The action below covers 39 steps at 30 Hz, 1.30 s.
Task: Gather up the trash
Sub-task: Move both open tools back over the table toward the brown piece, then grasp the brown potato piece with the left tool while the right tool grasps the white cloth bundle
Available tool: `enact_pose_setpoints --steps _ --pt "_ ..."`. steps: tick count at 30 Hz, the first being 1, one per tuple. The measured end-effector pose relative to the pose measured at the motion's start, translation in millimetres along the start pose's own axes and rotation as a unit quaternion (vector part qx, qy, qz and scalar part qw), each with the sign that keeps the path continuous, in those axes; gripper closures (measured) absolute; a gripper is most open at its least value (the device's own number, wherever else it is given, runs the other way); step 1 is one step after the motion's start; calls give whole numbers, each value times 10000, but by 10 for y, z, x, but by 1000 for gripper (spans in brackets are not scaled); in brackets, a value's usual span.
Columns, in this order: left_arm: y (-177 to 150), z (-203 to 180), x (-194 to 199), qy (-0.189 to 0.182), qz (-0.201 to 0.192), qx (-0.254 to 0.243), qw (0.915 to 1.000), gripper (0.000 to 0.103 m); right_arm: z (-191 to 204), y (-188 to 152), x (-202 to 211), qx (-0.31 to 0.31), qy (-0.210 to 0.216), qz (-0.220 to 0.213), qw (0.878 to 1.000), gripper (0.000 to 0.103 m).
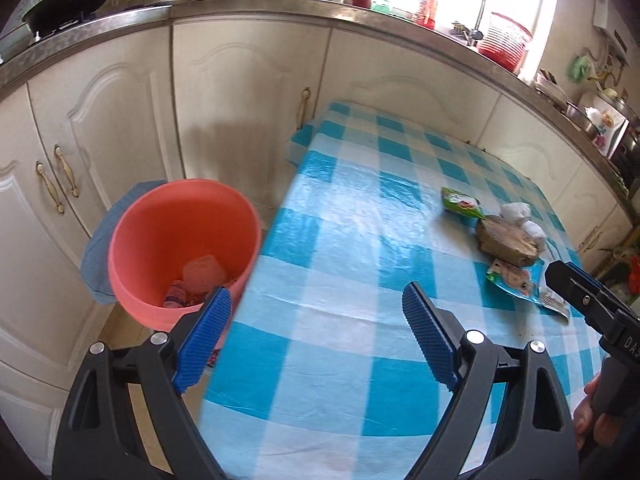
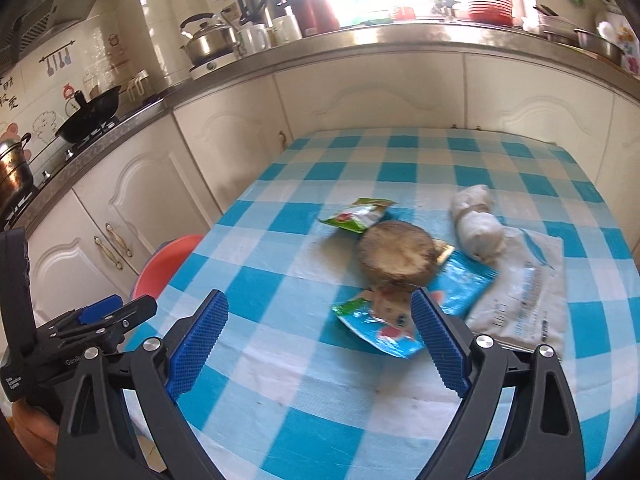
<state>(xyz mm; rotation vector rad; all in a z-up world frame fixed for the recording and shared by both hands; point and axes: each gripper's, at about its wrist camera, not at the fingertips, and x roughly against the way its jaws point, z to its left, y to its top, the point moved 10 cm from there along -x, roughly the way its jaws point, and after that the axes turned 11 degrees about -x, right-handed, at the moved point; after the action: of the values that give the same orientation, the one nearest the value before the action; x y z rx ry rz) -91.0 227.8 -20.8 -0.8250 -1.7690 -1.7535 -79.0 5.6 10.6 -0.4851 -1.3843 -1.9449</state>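
1. Both tongs spread, nothing between the pads. Left tongs [image 1: 316, 312] hang over the bench's [image 1: 320, 360] left edge, one pad over the bucket [image 1: 160, 216], the other over bare cloth. Right tongs [image 2: 320, 320] hang over the bench, near the trash pile.
2. Trash sits in a cluster toward the bench's right half: green wrapper [image 2: 358, 216], round brown puck [image 2: 396, 254], blue wrapper [image 2: 384, 320] just beside the right pad, white wad [image 2: 476, 224], grey pouch [image 2: 524, 292]. Puck overlaps the blue wrapper; wad rests on the pouch's far end.
3. Bucket stands on the floor, touching or just off the bench's left edge; some trash already lies in its bottom. A blue cloth [image 1: 96, 248] drapes its far side.
4. Open room: wide bare cloth between the pile and the left edge. Cabinets [image 1: 240, 100] close in behind the bench and bucket.
5. Writing: pouch print too blurred to read. Wrapper labels unreadable. Partial "DAS" on the right tool body in the left view.
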Motion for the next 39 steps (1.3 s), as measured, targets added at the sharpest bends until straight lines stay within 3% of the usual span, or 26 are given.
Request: enact_pose_setpoints --steps 17,31,39 --pt "90 -875 -127 -600 69 -574 9965 15 -973 19 269 -673 -437 -278 9964 11" --pt "204 -1666 -359 -1322 205 -1035 9856 15 -1732 3 356 -1498 -614 -347 9862 11" --pt "287 -1945 -598 -1478 286 -1154 9818 15 -2014 -3 418 -1833 -595 -383 9805 11"
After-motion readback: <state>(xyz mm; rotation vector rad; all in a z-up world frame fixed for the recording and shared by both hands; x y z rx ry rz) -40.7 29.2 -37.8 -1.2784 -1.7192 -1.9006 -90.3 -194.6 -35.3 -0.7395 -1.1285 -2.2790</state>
